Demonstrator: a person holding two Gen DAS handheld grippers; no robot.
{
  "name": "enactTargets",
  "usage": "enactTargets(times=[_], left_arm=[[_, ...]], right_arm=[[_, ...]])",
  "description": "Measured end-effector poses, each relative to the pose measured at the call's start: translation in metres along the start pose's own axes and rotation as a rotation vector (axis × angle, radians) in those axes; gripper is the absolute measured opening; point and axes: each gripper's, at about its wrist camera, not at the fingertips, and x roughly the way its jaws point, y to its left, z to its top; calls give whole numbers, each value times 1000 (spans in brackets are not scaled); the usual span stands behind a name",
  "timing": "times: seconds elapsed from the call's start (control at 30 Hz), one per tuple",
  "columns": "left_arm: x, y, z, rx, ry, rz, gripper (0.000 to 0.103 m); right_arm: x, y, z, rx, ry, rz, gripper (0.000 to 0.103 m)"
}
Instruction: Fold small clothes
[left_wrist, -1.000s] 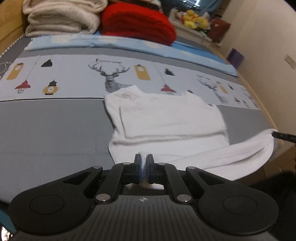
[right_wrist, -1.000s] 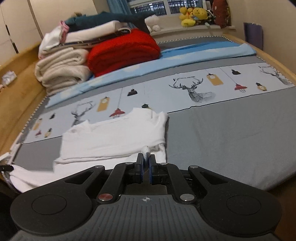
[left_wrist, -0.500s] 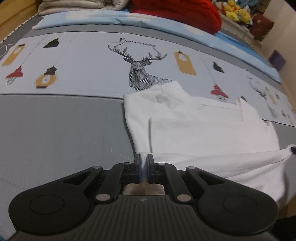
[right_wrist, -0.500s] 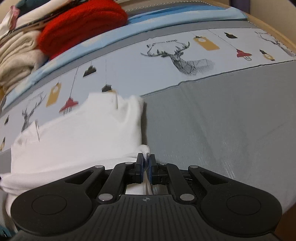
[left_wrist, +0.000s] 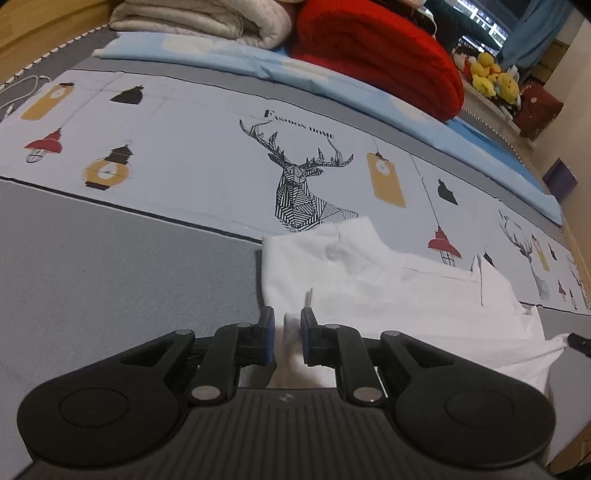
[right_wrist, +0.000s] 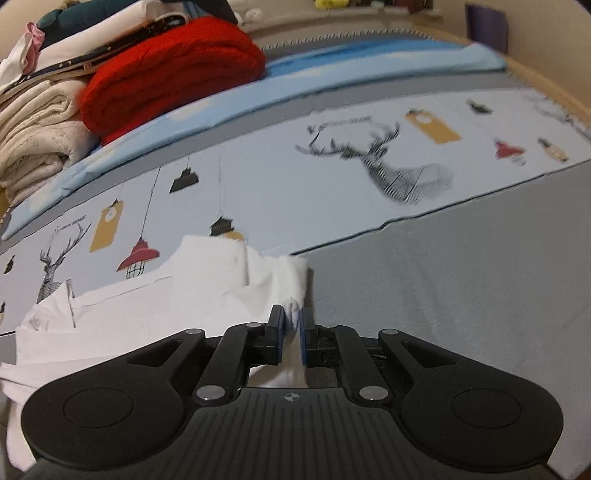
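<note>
A small white garment (left_wrist: 388, 291) lies partly folded on the printed bed sheet. In the left wrist view my left gripper (left_wrist: 287, 325) sits at the garment's near left corner, its jaws slightly apart, with white cloth loose between them. In the right wrist view the garment (right_wrist: 155, 310) spreads to the left, and my right gripper (right_wrist: 292, 326) is at its near right corner, jaws a small way apart with a fold of cloth still between the pads. The garment's lower hem hangs over the bed's near edge.
A red folded blanket (left_wrist: 376, 55) and cream blankets (left_wrist: 199, 18) are stacked at the head of the bed, also in the right wrist view (right_wrist: 173, 70). Yellow plush toys (left_wrist: 493, 79) sit on a ledge. Grey sheet (right_wrist: 461, 273) lies right of the garment.
Both grippers carried the garment's lower edge forward over the garment and came down low. Both jaws, shut on the cloth before, have now parted slightly.
</note>
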Motion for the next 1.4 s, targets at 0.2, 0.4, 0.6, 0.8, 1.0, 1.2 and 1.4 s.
enactTargets(times=[0.2,0.4,0.6,0.8,1.0,1.2,1.4], left_arm=[[-19,11,-16,-15,1,49,29],[-18,21,-25,-19,75,107,29],[-10,14,-26,40,109,60,43],[14,5,-22,77,151,62,44],[33,-1,-4,96,147,53,44],[48,-6,13,113,127,15,46],[58,-18,22,180,84,-21,42]], right_arm=[[-45,-2,0,-25,-89,-15,16],[-60,-8,-10,-79,-112,-21,22],[-39,-16,-22,-38,-25,-30,22],[-15,-1,-28,-184,51,-35,24],[15,7,-21,-251,95,-56,27],[37,17,-3,-212,89,-10,28],[62,26,12,-190,88,-7,27]])
